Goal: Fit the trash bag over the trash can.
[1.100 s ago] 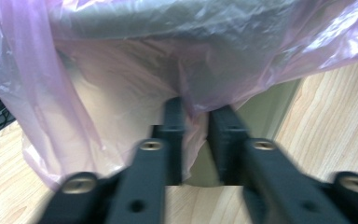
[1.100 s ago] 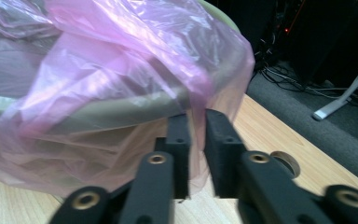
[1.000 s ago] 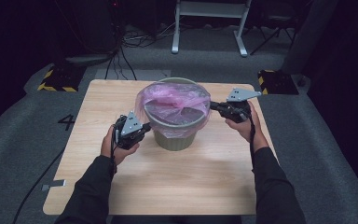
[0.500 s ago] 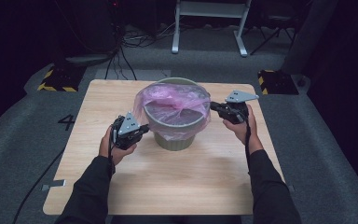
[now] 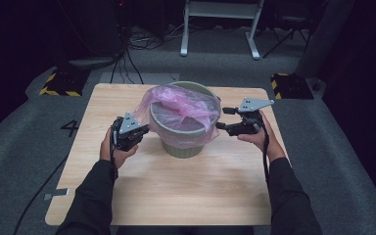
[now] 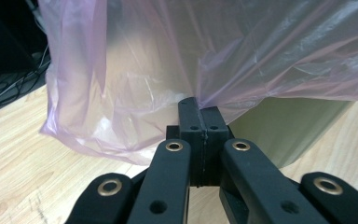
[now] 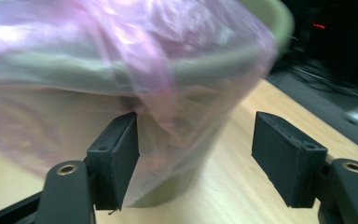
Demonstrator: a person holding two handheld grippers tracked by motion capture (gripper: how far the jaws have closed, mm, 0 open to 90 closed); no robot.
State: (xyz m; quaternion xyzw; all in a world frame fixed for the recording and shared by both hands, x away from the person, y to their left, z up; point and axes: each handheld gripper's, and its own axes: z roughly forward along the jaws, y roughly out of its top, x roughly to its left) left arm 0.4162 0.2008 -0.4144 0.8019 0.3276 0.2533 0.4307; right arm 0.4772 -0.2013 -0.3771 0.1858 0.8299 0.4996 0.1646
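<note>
Centrally, toward the far edge of the wooden counter (image 5: 176, 196), stood a grey-green bin (image 5: 183, 147) with a translucent pink bag (image 5: 176, 105) draped over its rim and hanging down the outside wall.

Left gripper (image 5: 144, 129): held in the person's left hand (image 5: 111, 152), against the bin's left side. Its fingers (image 6: 189, 121) were pressed together, pinching a fold of the pink bag's lower hem; the film pulled taut up from the pinch. In the left gripper view the bag hung loose past the bin wall nearly to the counter.

Right gripper (image 5: 221, 118): held in the right hand (image 5: 259, 139), at the bin's right side, near the counter's right edge. Its fingers (image 7: 116, 156) had just been opening and stood spread wide. One finger lay against the hanging bag film, the other stood well clear over bare wood; nothing was gripped between them. Right gripper view was blurred.

Grey floor (image 5: 39, 127) surrounded the counter.
</note>
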